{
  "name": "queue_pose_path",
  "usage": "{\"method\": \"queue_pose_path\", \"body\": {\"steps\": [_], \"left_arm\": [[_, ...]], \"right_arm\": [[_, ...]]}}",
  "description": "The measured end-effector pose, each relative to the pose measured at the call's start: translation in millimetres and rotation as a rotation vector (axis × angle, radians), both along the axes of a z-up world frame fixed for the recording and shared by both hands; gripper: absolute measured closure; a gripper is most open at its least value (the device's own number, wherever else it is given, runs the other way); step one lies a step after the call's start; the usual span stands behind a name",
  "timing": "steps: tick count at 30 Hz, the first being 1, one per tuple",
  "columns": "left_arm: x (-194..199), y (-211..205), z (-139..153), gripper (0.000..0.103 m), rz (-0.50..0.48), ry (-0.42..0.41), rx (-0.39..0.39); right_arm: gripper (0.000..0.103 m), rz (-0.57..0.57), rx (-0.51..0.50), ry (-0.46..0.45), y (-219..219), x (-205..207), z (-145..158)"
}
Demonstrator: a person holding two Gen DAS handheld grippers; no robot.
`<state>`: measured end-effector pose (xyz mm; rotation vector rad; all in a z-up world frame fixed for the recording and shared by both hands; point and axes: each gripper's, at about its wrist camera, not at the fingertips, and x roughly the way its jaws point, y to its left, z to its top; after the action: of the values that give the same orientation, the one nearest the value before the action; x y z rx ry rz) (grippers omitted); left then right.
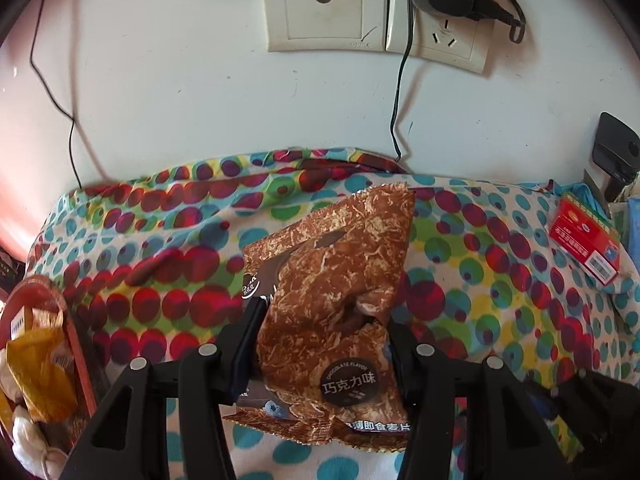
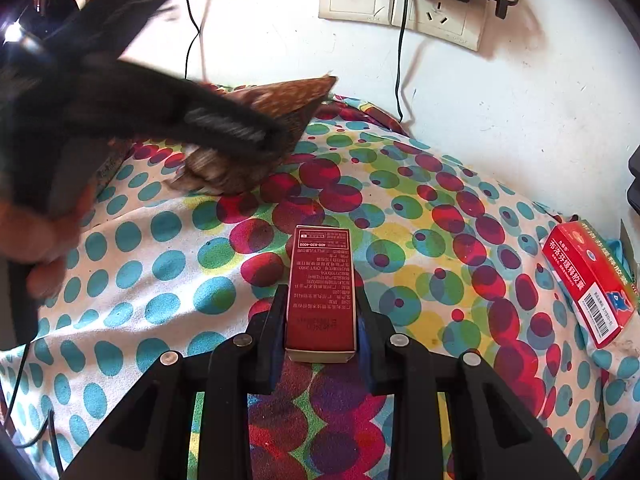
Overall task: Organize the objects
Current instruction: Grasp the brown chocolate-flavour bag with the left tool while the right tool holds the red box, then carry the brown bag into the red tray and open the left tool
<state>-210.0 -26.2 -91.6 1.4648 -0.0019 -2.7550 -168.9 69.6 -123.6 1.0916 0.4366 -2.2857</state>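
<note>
My left gripper point(image 1: 320, 316) is shut on a brown chocolate-flavour snack packet point(image 1: 332, 280) and holds it above the dotted cloth point(image 1: 140, 288). In the right wrist view the same packet point(image 2: 276, 100) shows at the upper left, partly hidden by the blurred left gripper point(image 2: 224, 128). My right gripper point(image 2: 320, 292) is shut on a dark red carton point(image 2: 320, 284) printed with small text, held lengthwise over the cloth point(image 2: 160, 256).
A red medicine box point(image 2: 588, 280) lies at the cloth's right edge; it also shows in the left wrist view point(image 1: 586, 240). A red basket point(image 1: 44, 360) with wrapped snacks sits at the left. Wall sockets point(image 1: 376, 8) and hanging cables lie behind.
</note>
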Motion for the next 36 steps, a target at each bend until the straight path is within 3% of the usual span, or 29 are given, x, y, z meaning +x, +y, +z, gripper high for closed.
{"method": "queue_pose_path", "body": {"steps": [14,36], "left_arm": [[74.6,3.5,9.8,0.050,-0.012,0.022,0.036],[159.3,-0.9,29.6,0.050,-0.001,0.083,0.005]], "right_arm": [[0.075,-0.005,0.000,0.003,-2.4,-0.9,0.4],[0.075,-0.006,-0.005,0.000,-2.5,-2.2,-1.5]]}}
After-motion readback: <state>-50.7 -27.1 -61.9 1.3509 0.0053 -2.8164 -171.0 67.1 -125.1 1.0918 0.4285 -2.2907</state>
